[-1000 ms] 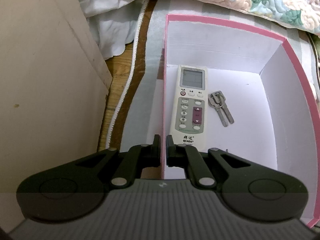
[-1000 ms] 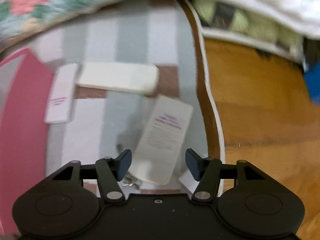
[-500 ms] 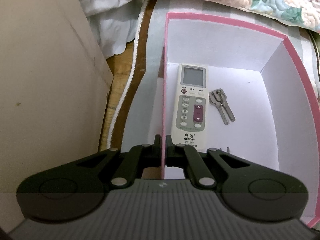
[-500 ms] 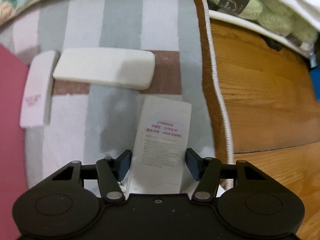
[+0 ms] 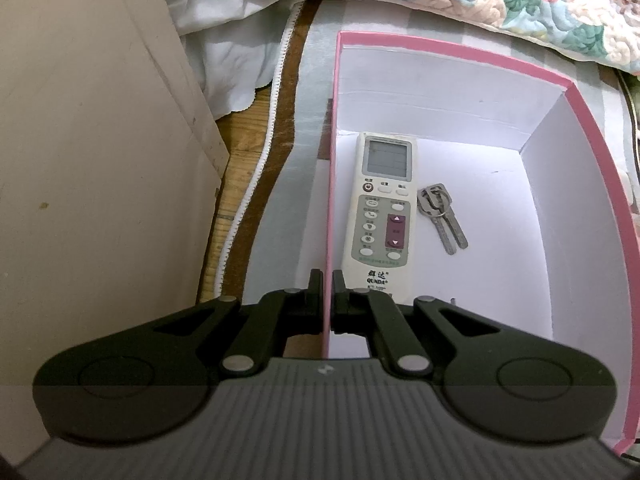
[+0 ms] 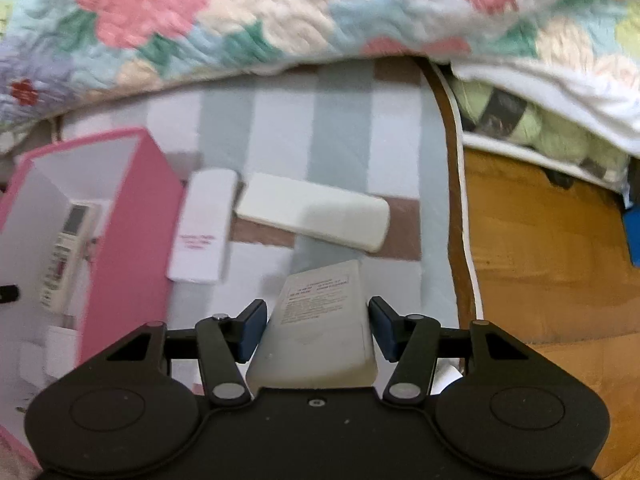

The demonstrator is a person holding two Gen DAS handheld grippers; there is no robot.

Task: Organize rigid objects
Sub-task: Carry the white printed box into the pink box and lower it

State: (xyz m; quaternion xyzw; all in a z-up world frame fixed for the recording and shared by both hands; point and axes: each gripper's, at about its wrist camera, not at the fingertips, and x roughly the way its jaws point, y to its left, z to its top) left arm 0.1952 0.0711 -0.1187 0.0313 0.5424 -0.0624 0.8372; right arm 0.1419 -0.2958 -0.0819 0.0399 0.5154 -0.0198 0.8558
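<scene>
1. Pink box (image 5: 592, 152), white inside, sits on striped mat (image 6: 340, 128); in the left wrist view it fills centre to 3 o'clock.
2. Inside the box: white remote (image 5: 380, 212), face up, screen end toward 12 o'clock, lying along the left wall. Keys (image 5: 440, 216) just beside it at its 3 o'clock, on a ring, not touching as far as visible.
3. Left gripper (image 5: 327, 292) pinched closed on the box's left wall, one finger outside, one inside; inner finger just by the remote's near end.
4. Right gripper (image 6: 318, 322) straddles a white labelled remote (image 6: 320, 320), back side up, printed label toward 12 o'clock. Fingers wide apart; blue pads (image 6: 252, 330) flank its sides. Contact hard to tell; frame is blurry.
5. Right wrist view: white rectangular device (image 6: 316, 210) lies crosswise on the mat at 12 o'clock of the held piece. Small white device with pink print (image 6: 204, 228) at 10 o'clock, just beside the box's pink outer wall.
6. Box shows at 9 o'clock in the right wrist view, remote visible inside.
7. Floral quilt (image 6: 240, 20) across the top, at 12 o'clock. Wood floor (image 6: 540, 248) at 3 o'clock, past the mat's white-trimmed edge.
8. Left wrist view: beige panel (image 5: 88, 160) fills 9 o'clock; white cloth (image 5: 224, 60) at 11 o'clock.
</scene>
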